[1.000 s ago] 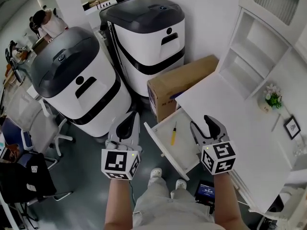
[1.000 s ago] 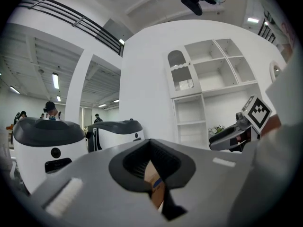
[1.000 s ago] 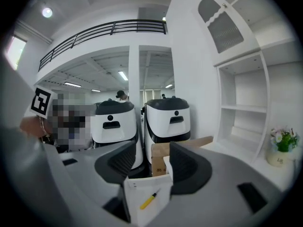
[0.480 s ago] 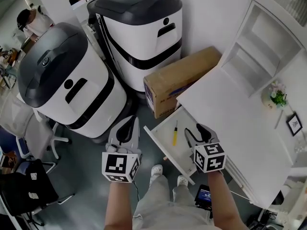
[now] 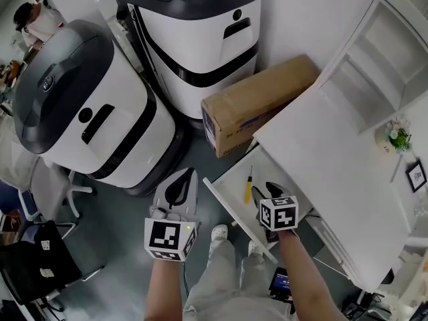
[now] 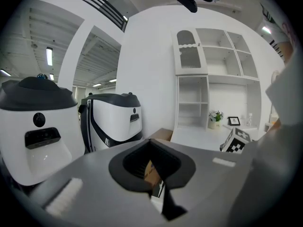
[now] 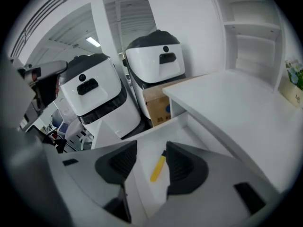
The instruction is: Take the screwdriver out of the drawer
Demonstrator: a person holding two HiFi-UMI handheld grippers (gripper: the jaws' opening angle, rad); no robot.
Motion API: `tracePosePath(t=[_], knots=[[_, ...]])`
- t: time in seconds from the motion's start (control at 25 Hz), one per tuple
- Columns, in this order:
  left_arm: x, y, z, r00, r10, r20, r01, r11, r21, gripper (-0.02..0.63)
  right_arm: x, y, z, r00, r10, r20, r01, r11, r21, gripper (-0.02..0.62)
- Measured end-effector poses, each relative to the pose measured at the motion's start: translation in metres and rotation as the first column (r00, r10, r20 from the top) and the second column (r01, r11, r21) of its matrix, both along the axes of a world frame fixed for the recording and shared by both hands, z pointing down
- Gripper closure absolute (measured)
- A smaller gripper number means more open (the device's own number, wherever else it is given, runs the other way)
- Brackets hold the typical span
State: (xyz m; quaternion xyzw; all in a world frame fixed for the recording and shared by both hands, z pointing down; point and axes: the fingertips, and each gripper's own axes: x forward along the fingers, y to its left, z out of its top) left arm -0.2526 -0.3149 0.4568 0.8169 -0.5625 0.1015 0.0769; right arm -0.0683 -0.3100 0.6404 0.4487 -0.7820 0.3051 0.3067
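At far left stand two white bins with dark lids, one [image 5: 73, 105] nearer and one [image 5: 194, 25] behind it against the wall. Below them, over the grey floor [image 5: 114, 246], the left gripper [image 5: 185, 174] hangs well apart from the drawer. Its jaws meet at the tips and hold nothing; through the hollow between the pads its own view shows only a bit of the box. That box [image 5: 257, 102] is brown cardboard and lies on the floor, its left end by the farther bin and its right end under the desk edge.

To its right the white drawer [image 5: 231, 209] stands pulled out from under the desk. The screwdriver [image 5: 248, 189] lies flat on the drawer floor, yellow handle toward the person, dark tip pointing toward the box. The right gripper [image 5: 266, 194] hovers over the drawer just beside it, jaws wide apart and empty. In the right gripper view the screwdriver [image 7: 157, 168] shows in the gap between the jaws, nearer the right one, and I cannot tell if any pad touches it.

Further right the white desk [image 5: 334, 159] carries a small plant [image 5: 400, 138] and a framed picture [image 5: 416, 176], with open white shelves [image 5: 394, 45] above
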Motion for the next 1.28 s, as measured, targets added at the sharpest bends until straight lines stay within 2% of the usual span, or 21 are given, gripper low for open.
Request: tracePosePath(t=[0.2, 0.4, 0.84, 1.0, 1.28], knots=[[-0.004, -0.008, 0.016, 1.0, 0.01, 0.0, -0.01, 1.0, -0.028, 0.597, -0.002, -0.004, 0.046, 0.999, 0.033, -0.032, -0.036, 0.994, -0.108, 0.399], [-0.004, -0.016, 0.03, 1.0, 0.028, 0.01, -0.028, 0.998, -0.048, 0.597, 0.0, -0.005, 0.094, 0.994, 0.079, -0.079, -0.095, 0.97, -0.223, 0.405], [-0.011, -0.025, 0.054, 0.999, 0.041, 0.02, -0.039, 0.995, -0.091, 0.597, -0.008, -0.002, 0.166, 0.982, 0.062, -0.176, -0.126, 0.918, -0.376, 0.408], [-0.011, -0.027, 0.061, 0.999, 0.044, 0.022, -0.042, 0.994, -0.103, 0.597, -0.008, -0.005, 0.178, 0.972, 0.019, -0.233, -0.113, 0.912, -0.394, 0.408], [-0.014, -0.029, 0.067, 0.999, 0.043, 0.009, -0.042, 0.992, -0.117, 0.597, -0.001, -0.007, 0.188, 0.951, 0.014, -0.31, -0.138, 0.915, -0.379, 0.43]])
